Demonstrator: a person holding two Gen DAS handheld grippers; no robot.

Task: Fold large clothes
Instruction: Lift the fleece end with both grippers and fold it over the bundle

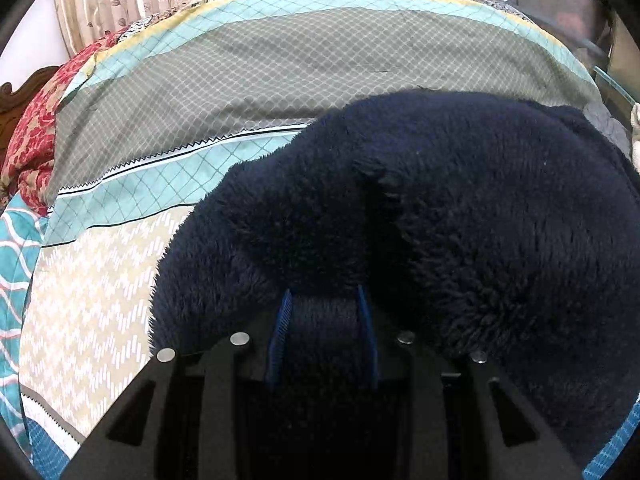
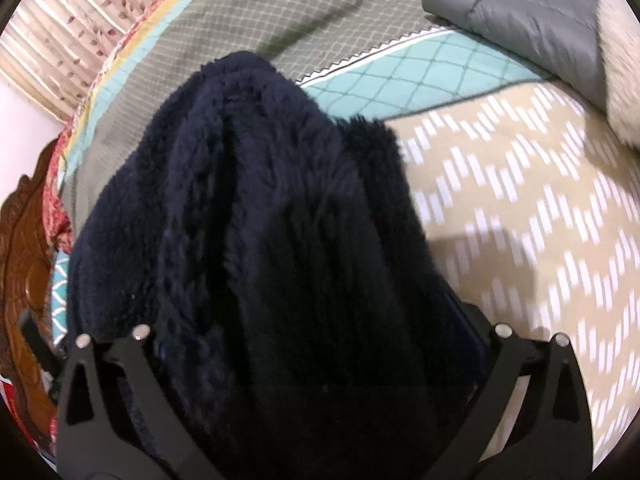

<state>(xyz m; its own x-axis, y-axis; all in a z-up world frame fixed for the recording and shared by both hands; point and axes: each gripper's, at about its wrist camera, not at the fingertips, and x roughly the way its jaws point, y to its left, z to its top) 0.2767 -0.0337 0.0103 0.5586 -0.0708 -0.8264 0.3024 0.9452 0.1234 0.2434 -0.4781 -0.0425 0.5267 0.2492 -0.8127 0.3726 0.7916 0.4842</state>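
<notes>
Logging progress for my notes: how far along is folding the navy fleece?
Done: a grey garment lies folded on the bed. In hand: both the left gripper and right gripper grip the navy fleece, bunched and lifted. Left: laying it flat, folding.

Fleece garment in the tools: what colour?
Dark navy blue, plain and fuzzy, no pattern. The fleece garment shows best in the left wrist view.

The navy fleece garment (image 1: 440, 220) is filling the right half of the bed (image 1: 240, 80), blocking passage there — the patterned sheet to its left is lying open. A folded grey quilted garment (image 2: 520, 12) is occupying the far right corner — bare sheet is showing between it and the fleece.
</notes>
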